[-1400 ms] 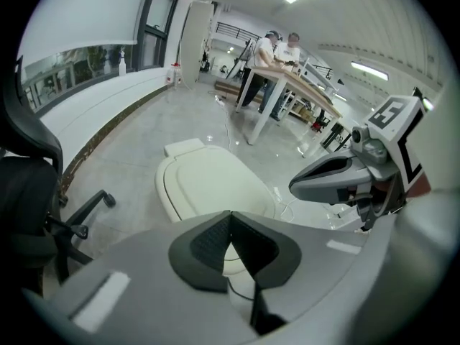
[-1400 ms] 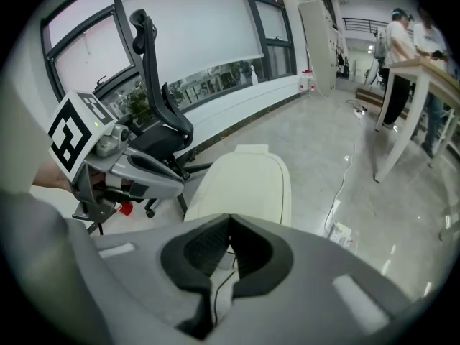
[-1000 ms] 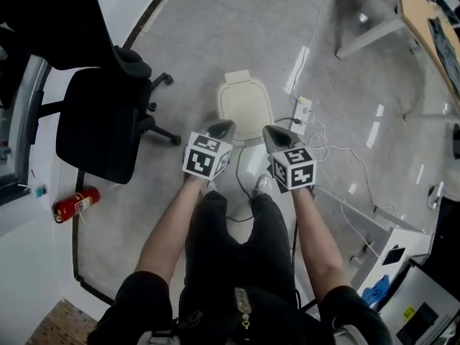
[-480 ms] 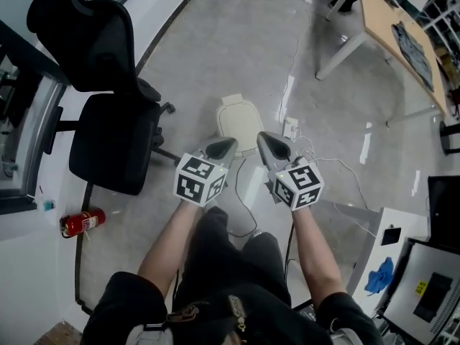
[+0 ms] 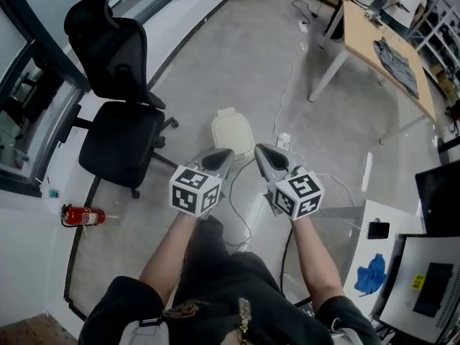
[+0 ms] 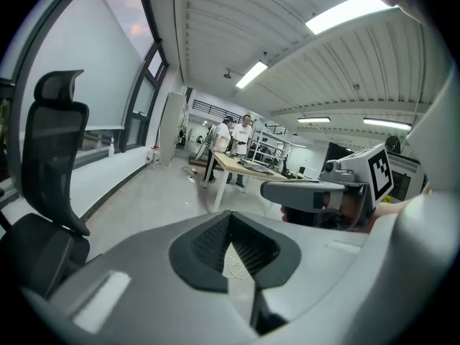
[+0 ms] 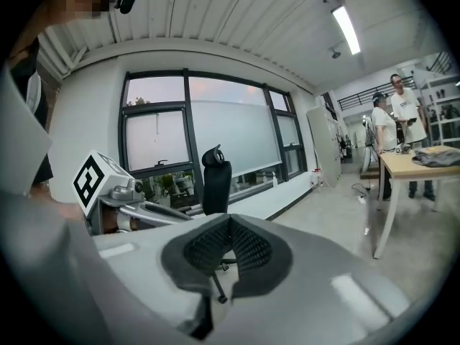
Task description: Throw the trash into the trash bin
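Note:
The cream trash bin (image 5: 231, 134) stands on the grey floor with its lid down, just beyond both grippers in the head view. My left gripper (image 5: 219, 158) is shut with nothing between its jaws, and its pads (image 6: 215, 243) meet at the tip in the left gripper view. My right gripper (image 5: 264, 154) is beside it, also shut and empty, its dark pads (image 7: 248, 254) closed together. Both point roughly level across the room, above the bin. Each gripper shows in the other's view: the right gripper (image 6: 305, 192) and the left gripper (image 7: 136, 210). I see no trash.
A black office chair (image 5: 118, 121) stands left of the bin, and a red fire extinguisher (image 5: 83, 215) lies by the wall. A power strip (image 5: 282, 142) with cables sits right of the bin. A wooden desk (image 5: 384, 56) with people is far right. A blue cloth (image 5: 370, 275) lies on a white table.
Both grippers have risen together, staying shut and side by side. The head view has lifted, so the bin looks smaller and farther off, and more of the room shows.

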### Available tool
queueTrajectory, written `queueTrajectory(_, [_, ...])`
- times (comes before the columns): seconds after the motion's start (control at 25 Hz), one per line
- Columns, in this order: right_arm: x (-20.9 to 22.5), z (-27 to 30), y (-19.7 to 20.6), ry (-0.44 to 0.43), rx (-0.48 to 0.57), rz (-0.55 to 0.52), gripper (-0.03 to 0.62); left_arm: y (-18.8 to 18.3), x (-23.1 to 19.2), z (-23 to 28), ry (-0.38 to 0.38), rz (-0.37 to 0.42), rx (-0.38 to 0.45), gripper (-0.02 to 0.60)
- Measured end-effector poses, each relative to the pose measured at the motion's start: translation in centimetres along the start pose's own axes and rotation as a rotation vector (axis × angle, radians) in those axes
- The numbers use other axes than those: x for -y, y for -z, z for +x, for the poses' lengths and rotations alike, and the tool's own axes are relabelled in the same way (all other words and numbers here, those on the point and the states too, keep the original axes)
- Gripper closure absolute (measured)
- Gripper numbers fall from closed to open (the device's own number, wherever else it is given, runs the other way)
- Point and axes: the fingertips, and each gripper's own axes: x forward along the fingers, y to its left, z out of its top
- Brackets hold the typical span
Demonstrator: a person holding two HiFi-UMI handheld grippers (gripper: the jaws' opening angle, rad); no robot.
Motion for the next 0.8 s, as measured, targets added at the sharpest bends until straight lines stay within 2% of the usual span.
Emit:
queueTrajectory(0.28, [-4.7, -6.1, -4.0, -0.029, 0.089, -0.005, 0.591, -3.3, 6.1, -5.7, -0.018, 0.053, 0.079, 0.575])
queueTrajectory(0.52, [-7.7, -9.8, -7.5, -0.052, 0.173, -0.036, 0.591, -5.6, 9.2, -9.3, -0.047, 0.092, 0.146, 0.575])
queueTrajectory(0.8, [-9.8, -13.2, -8.9, -0.051, 0.21, -0.058, 0.591, -6.6, 12.4, -12.1, -0.048, 0.126, 0.186, 0.575])
